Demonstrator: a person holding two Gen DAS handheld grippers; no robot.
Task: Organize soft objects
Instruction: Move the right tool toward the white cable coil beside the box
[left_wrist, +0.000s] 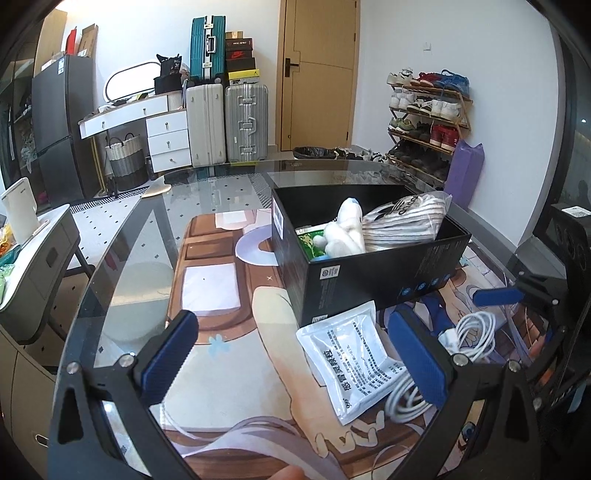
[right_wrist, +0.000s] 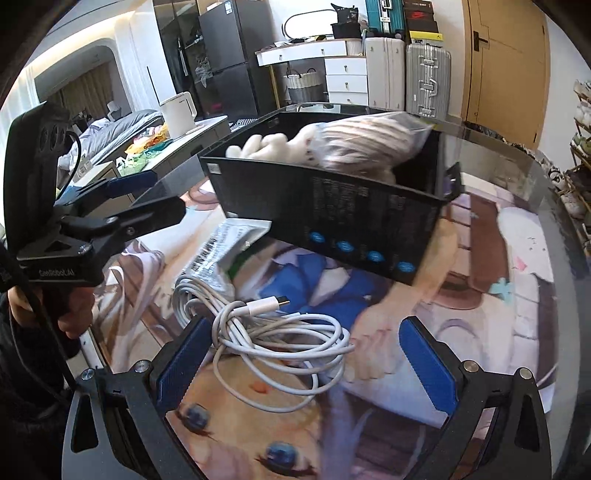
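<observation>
A black cardboard box stands on the glass table and holds a white plush toy, a bagged striped cloth and a green packet. The box with the plush also shows in the right wrist view. A white printed pouch lies in front of the box, between my left fingers. My left gripper is open and empty above it. A coiled white cable lies before my right gripper, which is open and empty.
The table carries an anime-print mat under glass. The left gripper shows at the left of the right wrist view. Suitcases, a shoe rack and a side table with a kettle stand around.
</observation>
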